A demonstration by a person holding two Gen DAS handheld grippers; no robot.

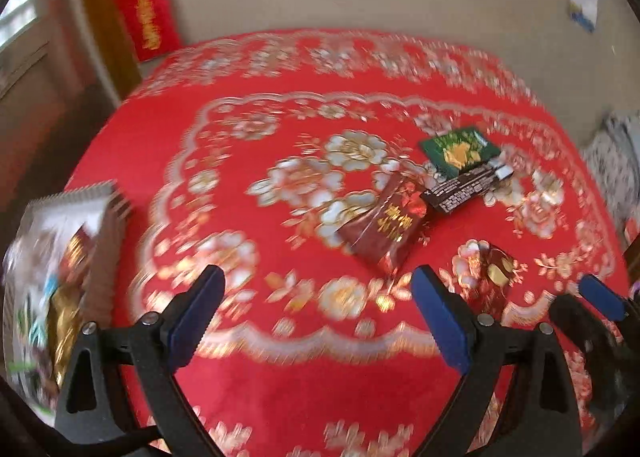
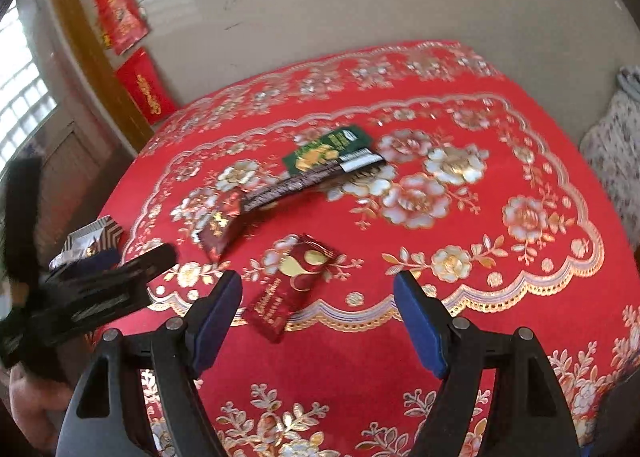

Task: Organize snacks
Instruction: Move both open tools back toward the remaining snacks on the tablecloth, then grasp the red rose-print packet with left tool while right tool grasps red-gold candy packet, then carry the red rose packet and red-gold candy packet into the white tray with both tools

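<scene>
both tools spread wide and empty: left gripper (image 1: 318, 317) over bare red tablecloth (image 1: 280, 397), right gripper (image 2: 318, 317) just short of the near red packet (image 2: 294, 285). further out, a dark red pouch (image 1: 382, 231), a black bar wrapper (image 1: 464, 187) overlapping it, a green packet (image 1: 460, 149) behind. at the left edge, a snack-filled box (image 1: 64, 257). likely trouble: glossy foil sliding out of a shallow pinch; dragging the overlapped pile and snagging the cloth; the two tools, near each other, colliding while reaching for one packet; strong blur hinting at speed, so overshoot.
</scene>
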